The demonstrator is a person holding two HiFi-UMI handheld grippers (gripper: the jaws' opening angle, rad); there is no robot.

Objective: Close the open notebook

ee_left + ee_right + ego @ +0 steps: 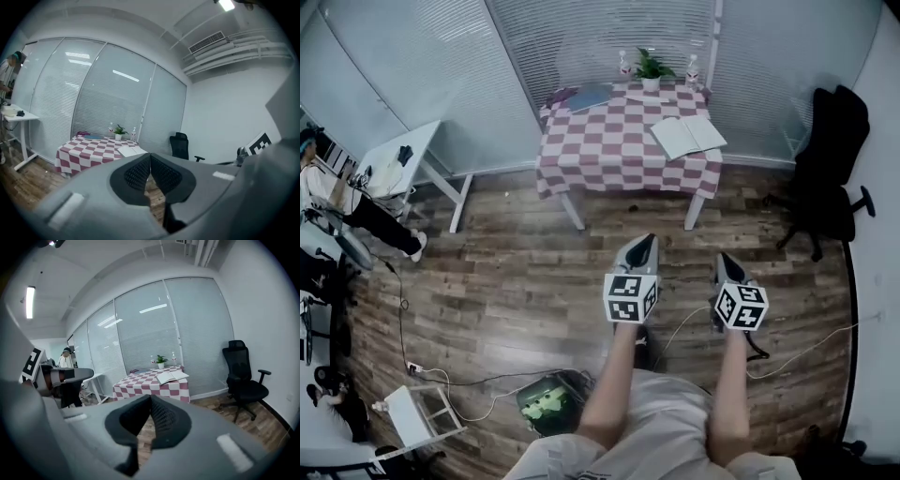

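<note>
An open white notebook (687, 135) lies flat on the right part of a table with a red-and-white checked cloth (609, 150) near the blinds. It shows small in the left gripper view as the notebook (131, 151) and in the right gripper view as the notebook (171, 376). Both grippers are held over the wooden floor, well short of the table. My left gripper (648, 240) has its jaws pressed together with nothing between them. My right gripper (724, 259) is likewise shut and empty.
On the table's far edge stand a potted plant (651, 70) and two small bottles (623, 65), with a blue book (589, 97) at the left. A black office chair (830, 169) stands right of the table. A white desk (398, 161) and a person are at the left. Cables run over the floor.
</note>
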